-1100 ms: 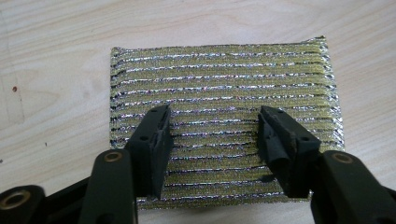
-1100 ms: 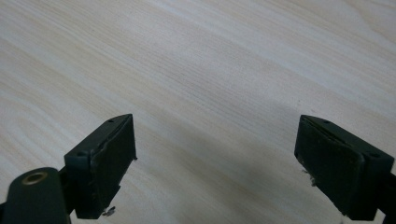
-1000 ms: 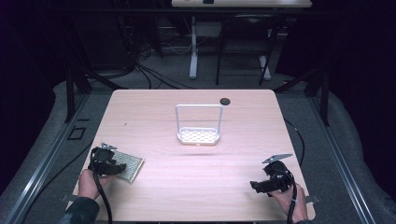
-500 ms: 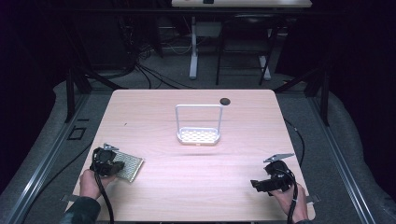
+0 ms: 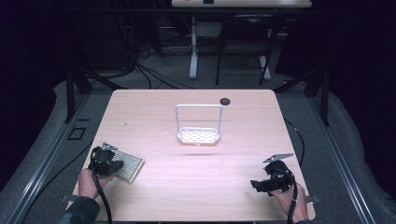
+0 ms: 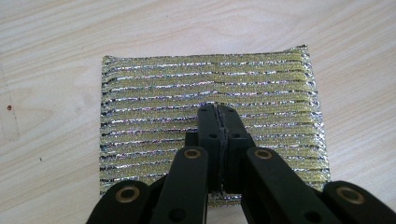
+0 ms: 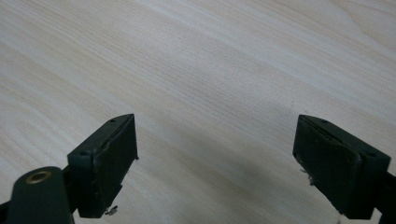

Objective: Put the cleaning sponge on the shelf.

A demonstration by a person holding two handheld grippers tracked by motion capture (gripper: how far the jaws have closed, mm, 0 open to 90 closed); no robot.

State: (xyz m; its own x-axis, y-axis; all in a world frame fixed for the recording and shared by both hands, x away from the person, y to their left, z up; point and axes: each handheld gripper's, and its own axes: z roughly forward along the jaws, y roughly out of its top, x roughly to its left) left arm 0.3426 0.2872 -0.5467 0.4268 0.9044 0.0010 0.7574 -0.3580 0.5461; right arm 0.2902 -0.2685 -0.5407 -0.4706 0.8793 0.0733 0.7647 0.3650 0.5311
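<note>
High view: left gripper (image 5: 115,164) at near-left tabletop (image 5: 196,186) over metallic scouring pad (image 5: 127,165); wire rack (image 5: 198,125) mid-table.
Left gripper view: jaws clenched, pinching pad's raised fold.
Right gripper view: right gripper (image 7: 217,163) released, jaws wide over bare wood.

Around the pale wooden table (image 5: 163,116)

A small dark round disc (image 5: 225,101) lies near the table's far edge. Black cables (image 5: 154,74) trail over the grey floor (image 5: 56,135) beyond, beside a white table leg (image 5: 193,51).
</note>
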